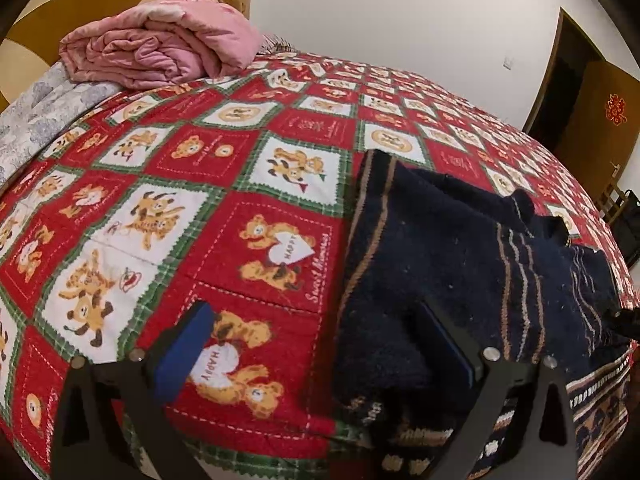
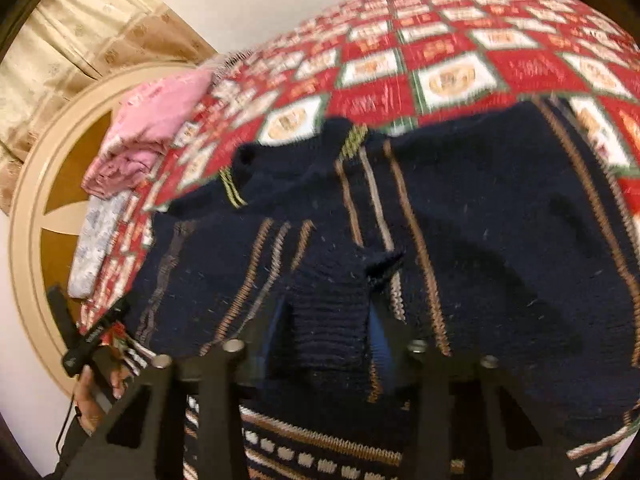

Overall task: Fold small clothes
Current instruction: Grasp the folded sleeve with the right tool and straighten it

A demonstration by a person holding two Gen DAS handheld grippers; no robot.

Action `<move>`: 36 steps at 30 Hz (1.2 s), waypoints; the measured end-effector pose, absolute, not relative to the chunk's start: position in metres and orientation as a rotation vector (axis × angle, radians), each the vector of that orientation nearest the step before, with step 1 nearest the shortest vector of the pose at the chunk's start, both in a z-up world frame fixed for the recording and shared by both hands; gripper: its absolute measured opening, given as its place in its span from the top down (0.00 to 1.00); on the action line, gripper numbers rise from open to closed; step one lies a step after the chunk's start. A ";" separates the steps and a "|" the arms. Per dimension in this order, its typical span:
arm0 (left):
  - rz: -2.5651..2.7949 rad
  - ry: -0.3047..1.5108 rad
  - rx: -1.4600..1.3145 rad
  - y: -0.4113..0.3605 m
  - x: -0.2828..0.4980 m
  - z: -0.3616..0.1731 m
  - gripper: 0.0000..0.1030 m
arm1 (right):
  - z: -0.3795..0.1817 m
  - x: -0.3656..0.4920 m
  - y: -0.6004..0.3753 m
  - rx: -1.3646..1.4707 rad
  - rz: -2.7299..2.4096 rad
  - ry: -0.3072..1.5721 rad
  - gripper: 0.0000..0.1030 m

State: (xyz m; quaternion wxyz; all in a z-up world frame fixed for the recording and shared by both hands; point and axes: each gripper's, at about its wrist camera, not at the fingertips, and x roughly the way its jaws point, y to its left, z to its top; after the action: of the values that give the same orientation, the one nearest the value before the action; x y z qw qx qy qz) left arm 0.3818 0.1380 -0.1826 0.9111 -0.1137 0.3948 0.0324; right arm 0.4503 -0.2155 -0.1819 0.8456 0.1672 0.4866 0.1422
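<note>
Red quilt [image 1: 256, 216] lettered "HAPPY"

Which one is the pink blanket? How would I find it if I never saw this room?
Look at the big bed with the red teddy-bear quilt. Go to its far end, by the round tan headboard. The pink blanket sits there in a puffy folded bundle, the only plain pink thing; the dark navy striped sweater lies spread out at the near end.

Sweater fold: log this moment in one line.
sweater: lying on quilt | left gripper: open, straddling sweater edge | right gripper: cuff between fingers, grip unclear
</note>
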 end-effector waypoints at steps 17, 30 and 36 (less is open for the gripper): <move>0.008 0.809 -0.189 0.127 0.381 -0.182 0.00 | -0.098 0.440 -0.229 0.008 0.150 0.835 0.91; 0.026 0.790 -0.204 0.132 0.378 -0.173 0.00 | -0.161 0.464 -0.265 0.008 0.037 0.927 0.87; -0.053 0.852 -0.221 0.118 0.416 -0.151 0.00 | -0.165 0.454 -0.272 0.051 0.102 0.929 0.84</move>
State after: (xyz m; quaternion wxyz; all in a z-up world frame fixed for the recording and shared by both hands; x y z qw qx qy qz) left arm 0.4161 0.1184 -0.1506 0.9044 -0.1071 0.4122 -0.0258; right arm 0.4537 -0.2717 -0.1653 0.8924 0.0245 0.4479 0.0494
